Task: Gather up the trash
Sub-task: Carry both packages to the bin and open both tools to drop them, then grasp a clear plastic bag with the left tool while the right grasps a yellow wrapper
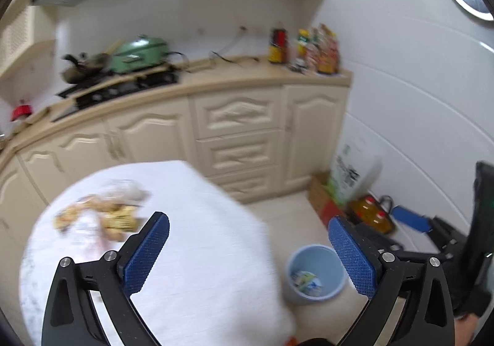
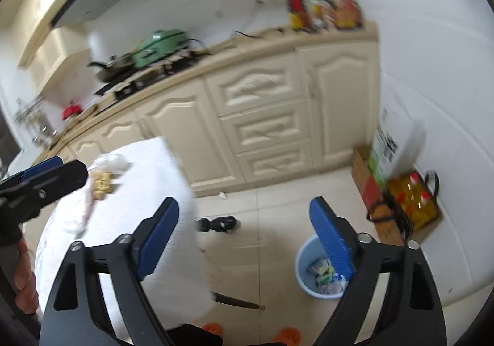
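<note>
Yellow and white wrappers [image 1: 102, 216] lie piled on a white-clothed table [image 1: 197, 241]; the pile also shows in the right wrist view [image 2: 102, 182]. A light blue bin [image 1: 315, 275] stands on the floor right of the table, with wrappers inside [image 2: 324, 275]. My left gripper [image 1: 247, 247] is open and empty, above the table's right edge. My right gripper [image 2: 244, 234] is open and empty, above the floor between table and bin [image 2: 308, 256]. The left gripper also shows at the left of the right wrist view [image 2: 46, 179].
Cream kitchen cabinets [image 1: 240, 136] run behind, with a stove, a green appliance [image 1: 139, 55] and bottles on the counter. Cardboard boxes and oil bottles [image 2: 413, 200] stand against the right wall. A black object [image 2: 219, 224] lies on the floor tiles.
</note>
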Tool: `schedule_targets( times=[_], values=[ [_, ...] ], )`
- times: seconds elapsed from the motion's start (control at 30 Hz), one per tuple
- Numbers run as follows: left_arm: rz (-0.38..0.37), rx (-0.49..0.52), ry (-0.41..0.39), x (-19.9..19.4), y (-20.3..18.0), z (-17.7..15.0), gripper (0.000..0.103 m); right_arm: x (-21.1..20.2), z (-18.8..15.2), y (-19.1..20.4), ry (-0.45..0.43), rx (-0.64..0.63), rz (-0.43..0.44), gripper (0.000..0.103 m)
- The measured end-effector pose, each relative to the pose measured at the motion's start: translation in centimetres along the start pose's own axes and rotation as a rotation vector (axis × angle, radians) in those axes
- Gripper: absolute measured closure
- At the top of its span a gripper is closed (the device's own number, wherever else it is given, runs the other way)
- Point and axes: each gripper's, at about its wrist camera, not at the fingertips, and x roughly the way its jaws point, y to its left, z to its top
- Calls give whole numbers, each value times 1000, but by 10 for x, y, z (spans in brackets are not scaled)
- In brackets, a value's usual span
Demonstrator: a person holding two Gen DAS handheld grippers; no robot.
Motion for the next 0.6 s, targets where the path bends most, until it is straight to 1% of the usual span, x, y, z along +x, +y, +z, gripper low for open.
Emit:
schedule_targets(
  times=[0.03, 0.1, 0.13, 0.23, 0.33, 0.37, 0.4, 0.43, 0.53, 0.6],
  values=[
    [26, -9, -12, -9, 15, -5, 1, -1, 5, 20, -6, -33, 16, 13],
    [69, -41, -23, -21, 43, -15, 1, 1, 10, 45, -6, -71, 33, 11],
    [92, -69, -20, -26, 63, -21, 1, 5, 13, 63, -4, -98, 49, 10],
    [150, -120, -9, -32, 100, -38, 1, 18, 18, 100, 9, -153, 71, 10],
    [200, -177, 47, -25, 140, -62, 1, 36, 19, 128, 33, -197, 74, 9],
    [212, -194, 69, -18, 149, -66, 1, 45, 19, 137, 46, -210, 80, 9],
    [219, -208, 94, -11, 159, -71, 1, 51, 18, 142, 52, -217, 80, 9],
    [226, -227, 136, -2, 172, -80, 1, 62, 18, 152, 70, -232, 78, 9],
    [209, -279, 212, 23, 196, -89, 4, 86, 15, 166, 104, -252, 86, 9],
    [181, -321, 262, 39, 211, -97, 10, 103, 12, 176, 132, -269, 85, 9]
  ],
)
